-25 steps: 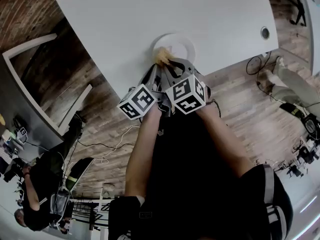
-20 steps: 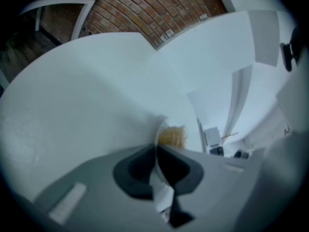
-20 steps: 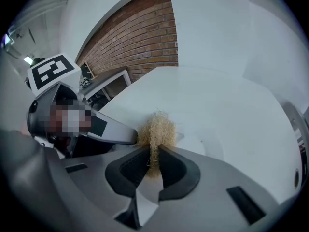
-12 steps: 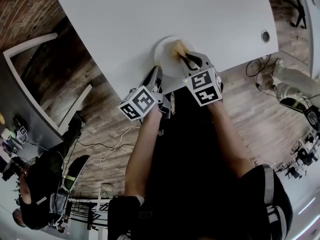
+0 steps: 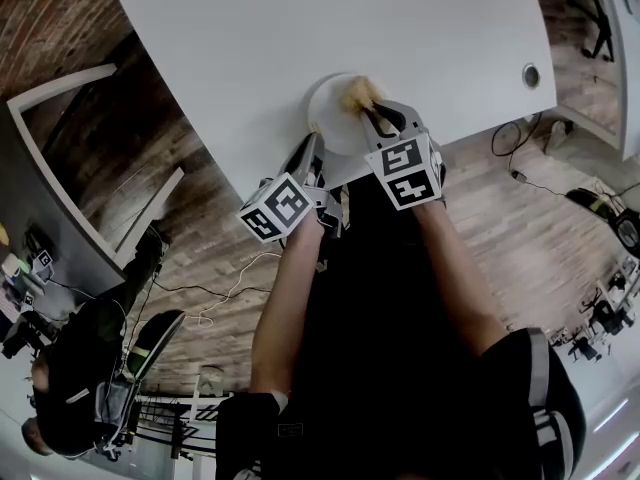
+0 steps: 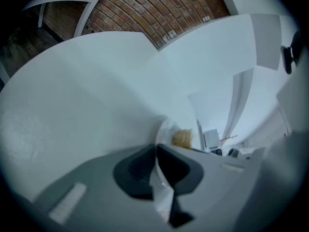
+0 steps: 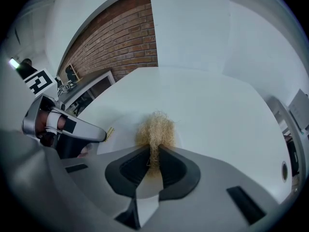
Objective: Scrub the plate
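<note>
Left gripper (image 6: 156, 150) clamps round white plate (image 5: 333, 123); right gripper (image 7: 153, 152) pinches fibrous scrubber (image 7: 155, 127).

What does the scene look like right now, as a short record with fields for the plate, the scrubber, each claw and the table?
plate: white, on the table near the edge closest to the person
scrubber: tan, fibrous, resting on the plate
left claw: shut on the plate's rim
right claw: shut on the scrubber
table: white
</note>
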Available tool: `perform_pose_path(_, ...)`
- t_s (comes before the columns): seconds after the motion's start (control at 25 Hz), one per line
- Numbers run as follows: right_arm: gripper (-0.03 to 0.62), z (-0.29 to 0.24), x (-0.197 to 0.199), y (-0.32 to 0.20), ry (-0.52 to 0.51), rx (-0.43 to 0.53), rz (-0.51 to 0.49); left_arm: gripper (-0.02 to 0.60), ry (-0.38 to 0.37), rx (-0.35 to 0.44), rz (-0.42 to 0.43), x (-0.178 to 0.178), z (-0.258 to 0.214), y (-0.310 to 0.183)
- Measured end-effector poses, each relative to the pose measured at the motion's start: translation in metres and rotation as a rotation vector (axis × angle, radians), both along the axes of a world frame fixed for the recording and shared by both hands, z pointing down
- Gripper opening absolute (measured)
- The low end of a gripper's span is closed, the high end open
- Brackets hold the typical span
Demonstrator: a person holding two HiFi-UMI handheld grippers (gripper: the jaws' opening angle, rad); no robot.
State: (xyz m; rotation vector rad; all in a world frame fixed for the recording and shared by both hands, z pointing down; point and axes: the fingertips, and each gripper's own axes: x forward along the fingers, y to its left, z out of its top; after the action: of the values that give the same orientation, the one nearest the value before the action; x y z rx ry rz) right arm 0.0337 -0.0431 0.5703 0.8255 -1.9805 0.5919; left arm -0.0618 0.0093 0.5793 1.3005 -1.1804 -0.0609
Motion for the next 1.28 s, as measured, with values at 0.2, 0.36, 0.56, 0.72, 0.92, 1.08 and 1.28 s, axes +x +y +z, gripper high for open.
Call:
perform_pose_path(0.2,0.043,-0.002,-0.031,0.010,-0.030,-0.020,-0.068,0.020,-0.008,0.001,0.000,-0.001,-0.001,-0.002)
perform_pose_path(0.36,0.043,-0.004,-0.065,0.031,-0.084,-0.057,-0.139,0.020,-0.017,0.004,0.001,-0.001,-0.002,-0.002)
perform_pose_path(0.56,0.043,-0.005,-0.071,0.034,-0.124,-0.085,-0.170,0.020,-0.032,0.008,0.039,0.003,-0.004,-0.002)
perform_pose_path(0.72,0.043,-0.005,-0.075,0.033,-0.117,-0.057,-0.221,0.020,-0.029,0.003,0.038,0.002,-0.002,0.000)
perform_pose_path(0.92,0.043,-0.003,-0.063,0.026,-0.083,-0.065,-0.211,0.020,-0.003,-0.015,-0.029,0.001,-0.001,0.002)
perform_pose_path(1.08,0.043,-0.001,-0.027,0.003,-0.039,-0.048,-0.141,0.020,0.005,-0.014,-0.030,0.002,-0.001,0.002)
perform_pose_path(1.28,0.044,-0.004,0.003,-0.016,-0.014,-0.032,-0.075,0.020,-0.002,-0.014,-0.030,0.001,-0.001,0.001)
